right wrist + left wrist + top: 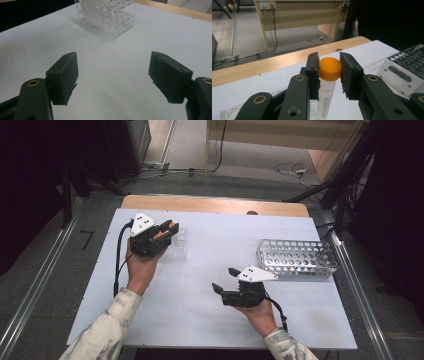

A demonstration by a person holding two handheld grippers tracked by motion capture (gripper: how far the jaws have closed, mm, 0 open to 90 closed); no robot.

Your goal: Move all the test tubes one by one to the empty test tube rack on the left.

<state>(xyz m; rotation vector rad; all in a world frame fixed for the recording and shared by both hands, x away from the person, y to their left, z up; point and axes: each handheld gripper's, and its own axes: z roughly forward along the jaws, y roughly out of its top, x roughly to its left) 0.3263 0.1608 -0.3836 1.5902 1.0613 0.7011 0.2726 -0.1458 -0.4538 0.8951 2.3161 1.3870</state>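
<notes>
The tube (325,96) is thin, light and smooth; it is held by its orange cap (330,68) in the left gripper (329,65), centre frame. The right gripper (113,75) is spread wide, with nothing in it.

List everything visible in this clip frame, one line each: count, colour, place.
tube: one, clear with orange cap, clamped in the left gripper
clear rack: one, transparent, table's left, beside the left gripper
metal rack: one, silver, perforated, table's right
table: one, white top, wooden far edge
left gripper: one, black, shut on the tube
right gripper: one, black, open, nothing between its jaws, above the table
hands: two, patterned sleeves, from the bottom edge
</notes>
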